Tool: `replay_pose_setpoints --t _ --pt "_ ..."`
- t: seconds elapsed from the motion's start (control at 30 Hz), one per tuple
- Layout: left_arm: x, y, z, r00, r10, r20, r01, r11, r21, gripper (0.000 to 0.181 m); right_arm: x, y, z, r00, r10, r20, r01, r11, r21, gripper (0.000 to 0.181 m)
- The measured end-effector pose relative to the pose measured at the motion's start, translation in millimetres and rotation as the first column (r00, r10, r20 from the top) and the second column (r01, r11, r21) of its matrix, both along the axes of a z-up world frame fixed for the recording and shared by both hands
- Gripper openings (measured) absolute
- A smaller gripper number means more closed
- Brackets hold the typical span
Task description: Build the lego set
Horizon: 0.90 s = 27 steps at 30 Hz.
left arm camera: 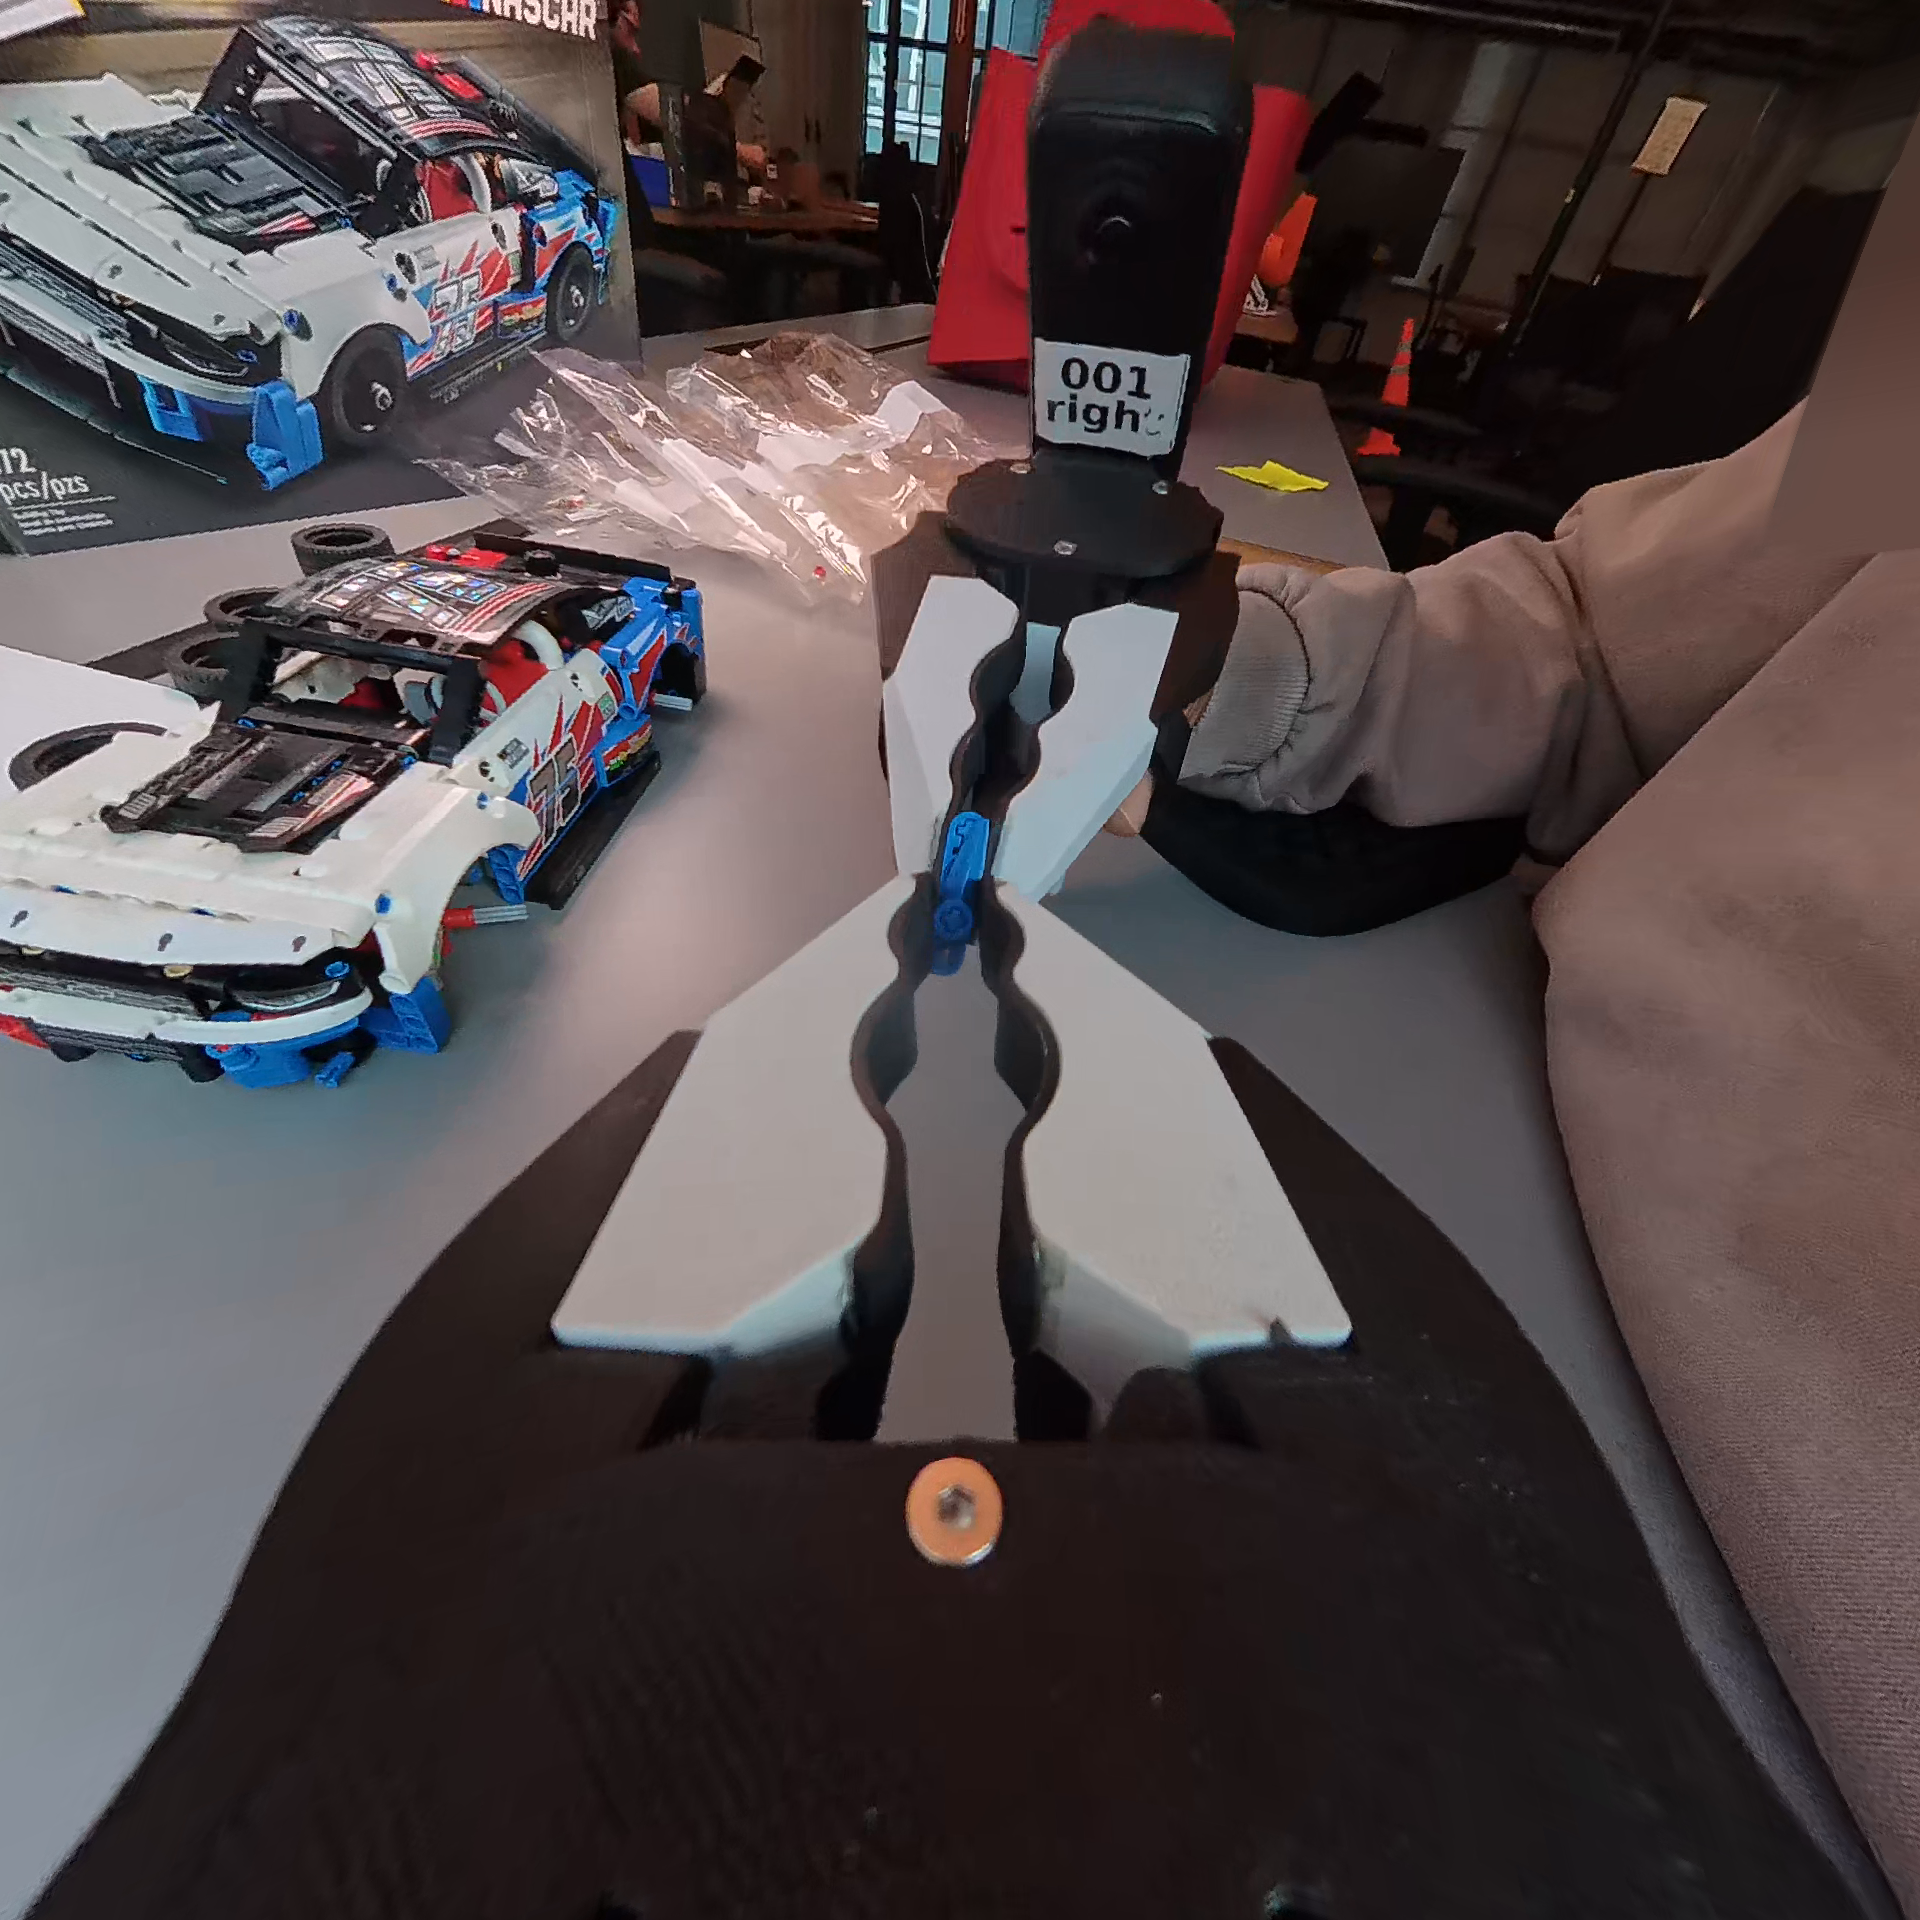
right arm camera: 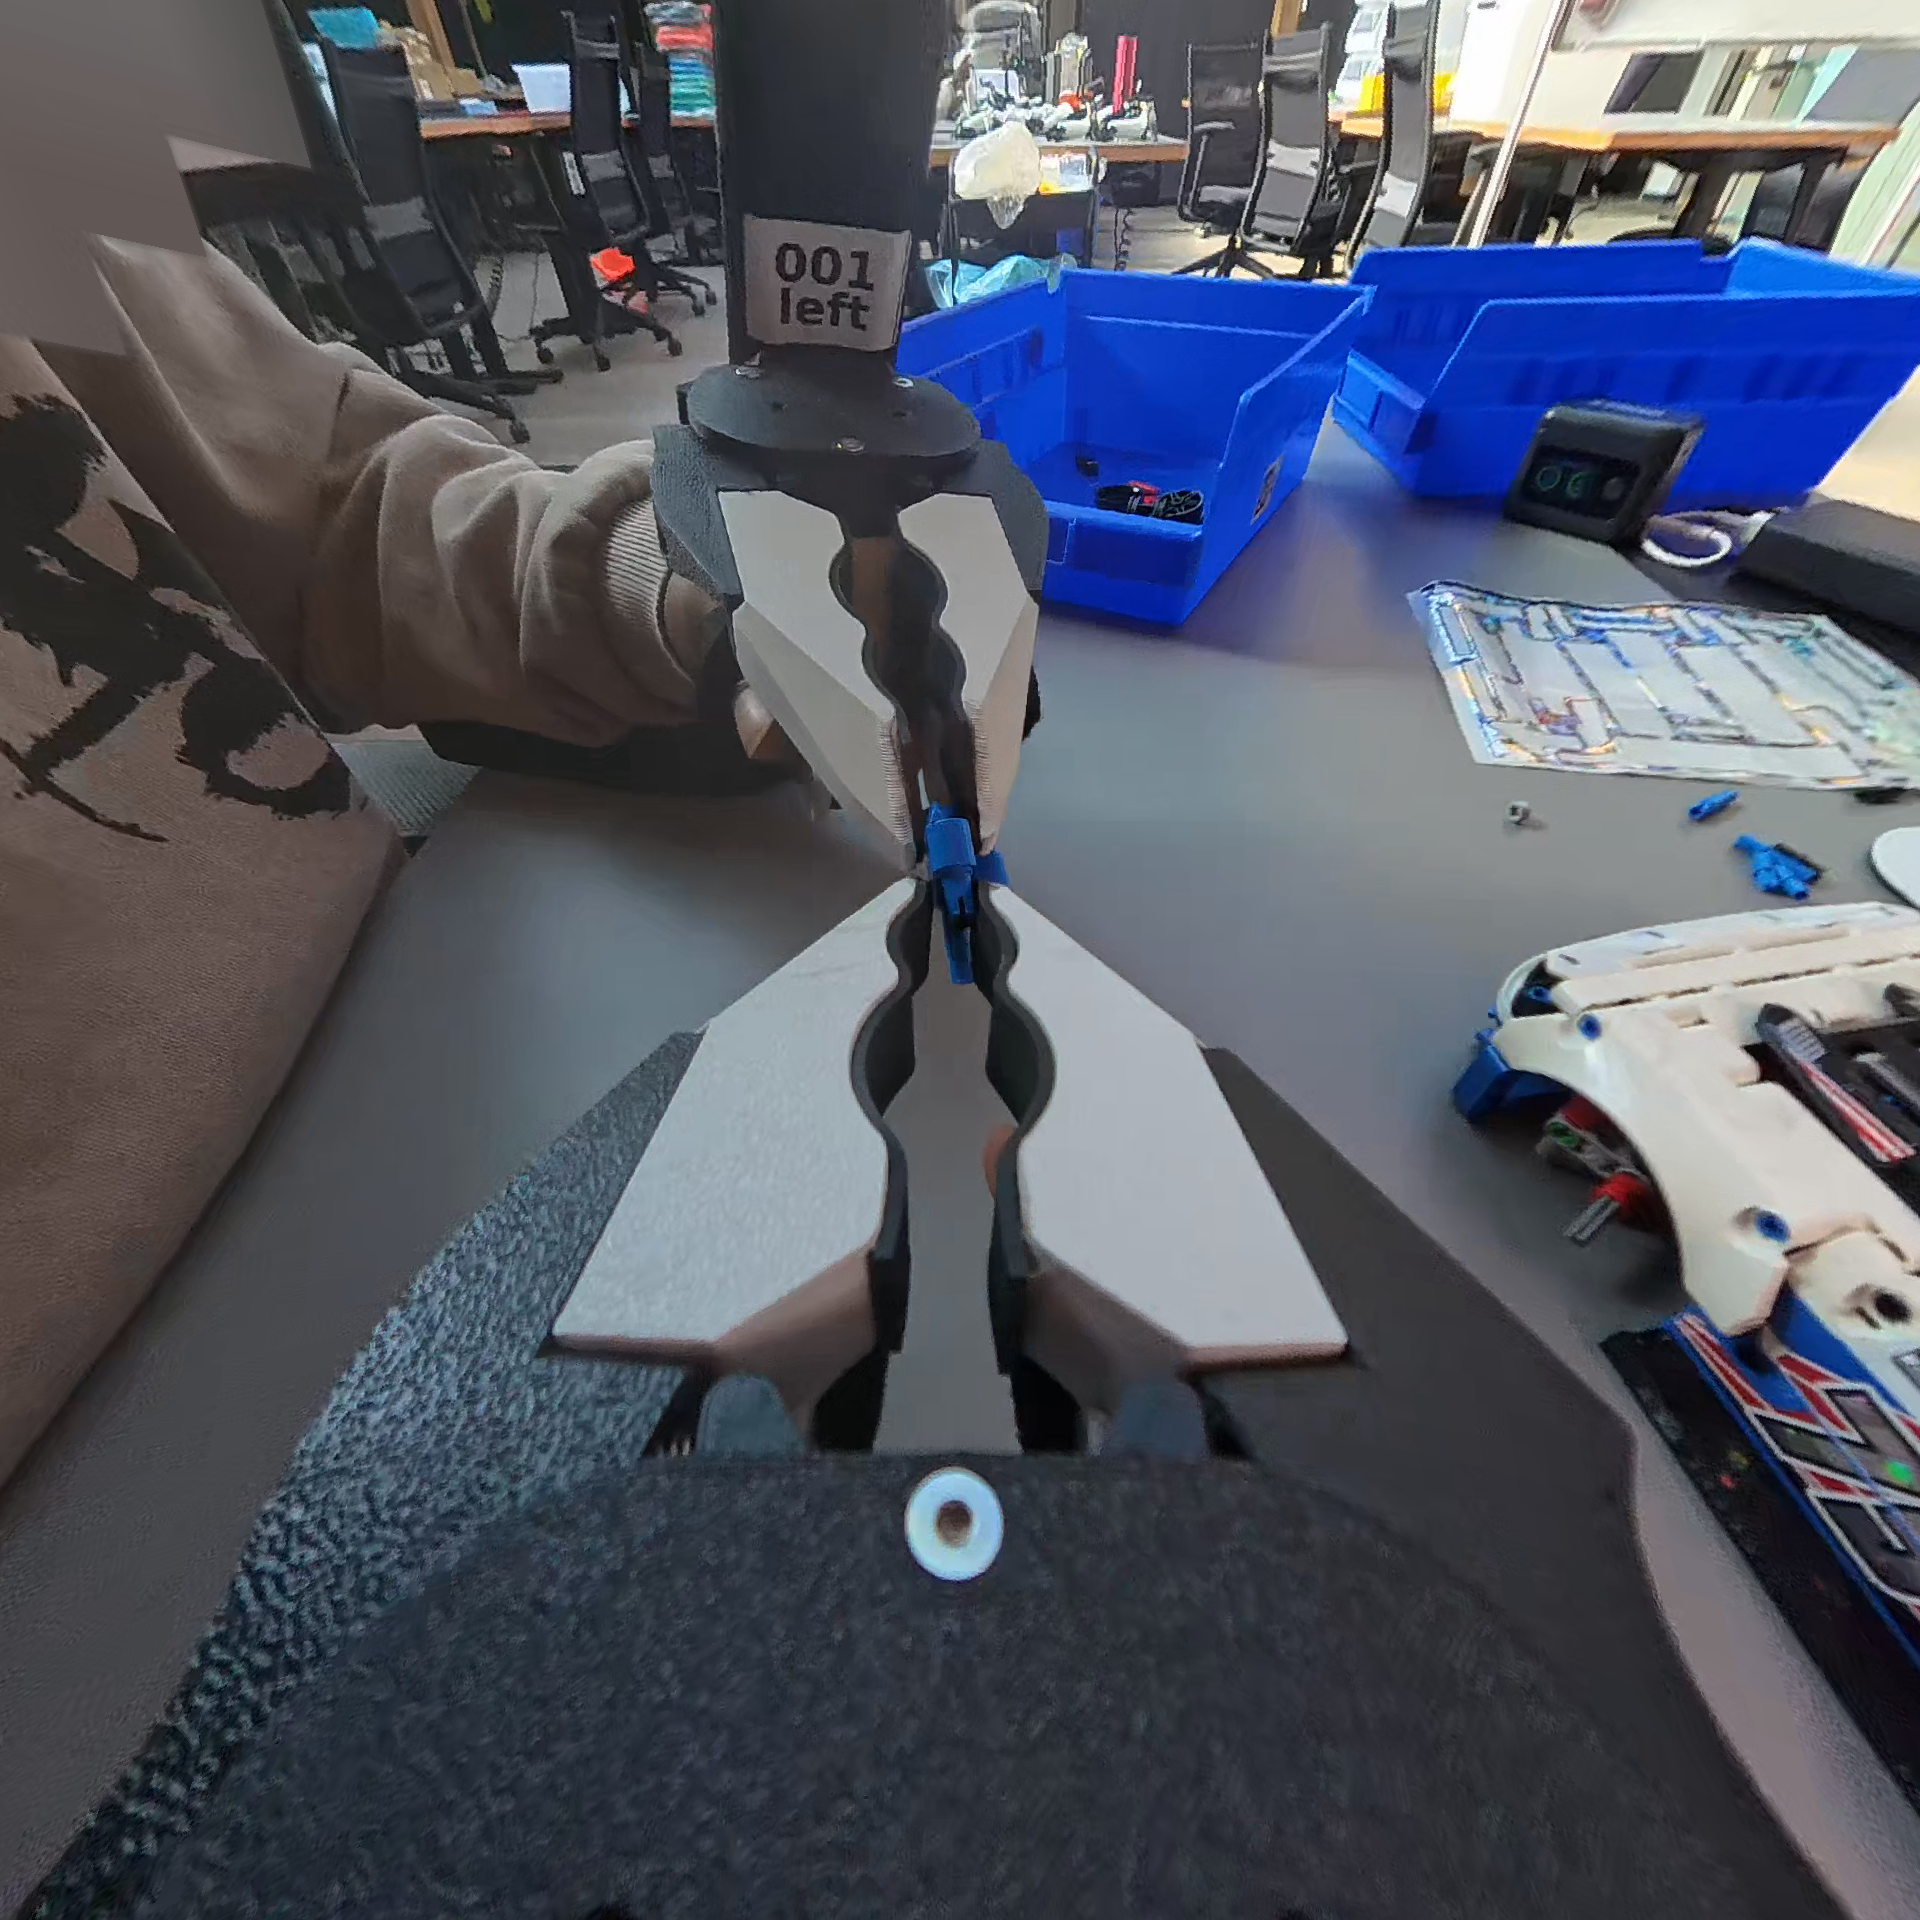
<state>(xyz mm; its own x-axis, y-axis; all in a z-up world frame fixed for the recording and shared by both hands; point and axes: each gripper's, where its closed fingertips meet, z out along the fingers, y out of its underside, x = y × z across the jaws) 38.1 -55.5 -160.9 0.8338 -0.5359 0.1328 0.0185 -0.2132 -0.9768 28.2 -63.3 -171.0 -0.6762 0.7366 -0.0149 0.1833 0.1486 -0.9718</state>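
While both claws, left (left arm camera: pixel 951 914) and right (right arm camera: pixel 951 914), pinch the small blue piece (left arm camera: pixel 954 883) tip to tip above the table (left arm camera: pixel 727 831), push straight, keeping them aligned.

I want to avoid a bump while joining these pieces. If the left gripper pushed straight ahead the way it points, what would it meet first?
The right gripper, tip to tip with the left gripper; both appear shut on small blue lego pieces that touch between them.
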Motion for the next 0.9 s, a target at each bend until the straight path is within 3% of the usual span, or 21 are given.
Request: replay_pose_setpoints --t 0.2,0.43,0.9 --pt "0.9 -2.3 6.4 1.0 0.005 0.021 -0.006 1.0 0.01 0.005 0.1 -1.2 7.6 0.987 -0.016 -0.158 0.034 0.993 0.111 0.004" --pt "4.3 -6.0 5.4 0.986 0.007 -0.167 0.007 0.997 0.083 0.005 3.2 -5.2 7.0 0.985 0.016 -0.172 0.003 0.994 0.11 0.004" --pt "14.1 -16.3 -2.4 0.871 0.001 -0.491 0.087 0.984 0.155 0.005 11.2 -16.4 -0.1 0.977 0.095 -0.191 -0.065 0.985 0.157 0.005"
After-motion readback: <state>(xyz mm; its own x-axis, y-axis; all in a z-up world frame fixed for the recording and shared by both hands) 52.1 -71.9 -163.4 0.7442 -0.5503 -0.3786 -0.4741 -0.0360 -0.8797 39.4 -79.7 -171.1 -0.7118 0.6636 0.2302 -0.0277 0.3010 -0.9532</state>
